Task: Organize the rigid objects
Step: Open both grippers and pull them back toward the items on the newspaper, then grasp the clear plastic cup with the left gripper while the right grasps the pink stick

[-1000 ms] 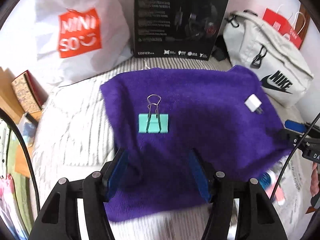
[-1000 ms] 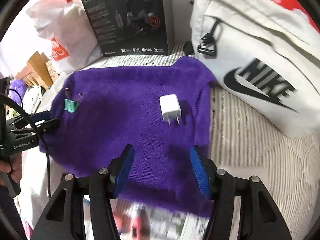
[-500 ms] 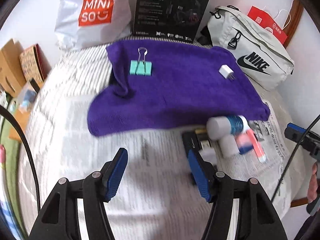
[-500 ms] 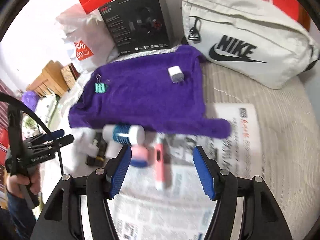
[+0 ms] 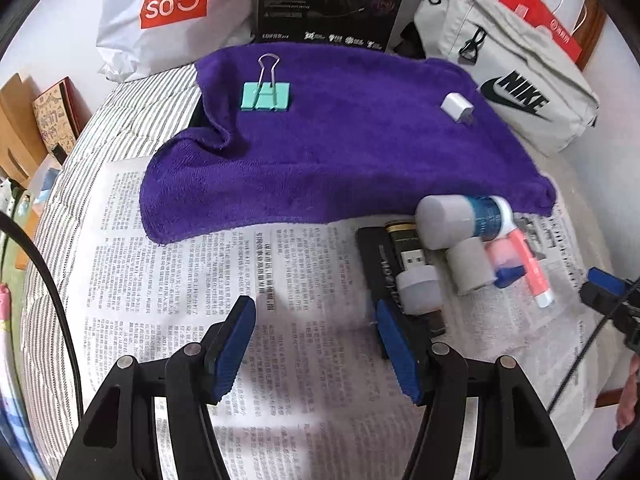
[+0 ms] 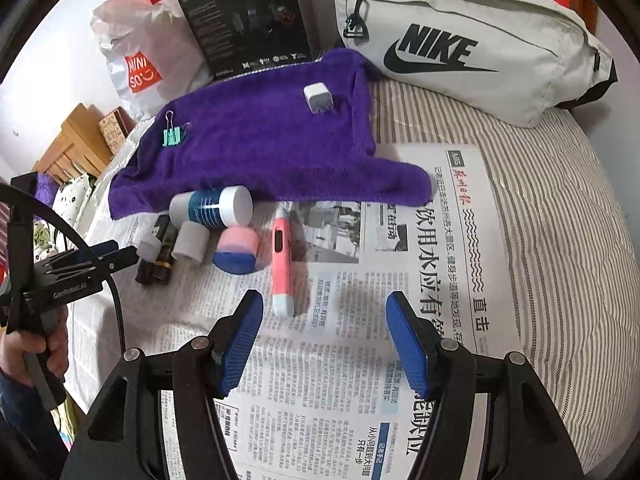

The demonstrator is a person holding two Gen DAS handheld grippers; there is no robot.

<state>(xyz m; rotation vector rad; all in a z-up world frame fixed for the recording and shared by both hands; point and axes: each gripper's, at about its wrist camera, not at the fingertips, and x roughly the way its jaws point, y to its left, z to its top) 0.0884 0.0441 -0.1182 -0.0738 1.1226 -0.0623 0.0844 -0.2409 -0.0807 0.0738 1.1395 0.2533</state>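
A white plastic bag [image 5: 168, 12] printed "MINISO" in white on an orange-red panel is leaning at the back, beside a black headset box [image 6: 244, 16] whose top edge is showing part of the word "HECATE". To the right a pale grey sling bag [image 6: 460, 40] is displaying a black "NIKE" logo with its swoosh.

A purple towel [image 5: 340, 152] is lying over a striped bedcover [image 6: 560, 220], and on it are sitting a mint-green binder clip [image 5: 265, 95] and, well apart from it, a white charger plug [image 6: 319, 98]. A Chinese-language newspaper [image 6: 420, 280] is spreading in front of the towel; its large headline characters are readable as print only. On the paper, just below the towel's edge, a cluster is lying: a white bottle with a teal label [image 6: 211, 211], a pink and blue tub [image 6: 237, 250], a pink pen-shaped device [image 6: 281, 260], a small white cylinder [image 5: 470, 266] and a white USB gadget [image 5: 418, 282] on a black case [image 5: 376, 256].

The left gripper [image 5: 316, 328] is hovering over the newspaper, jaws parted, holding nothing. The right gripper [image 6: 325, 328] is doing likewise, empty. "GenRobot.AI" is showing on the left gripper's body in the right wrist view.
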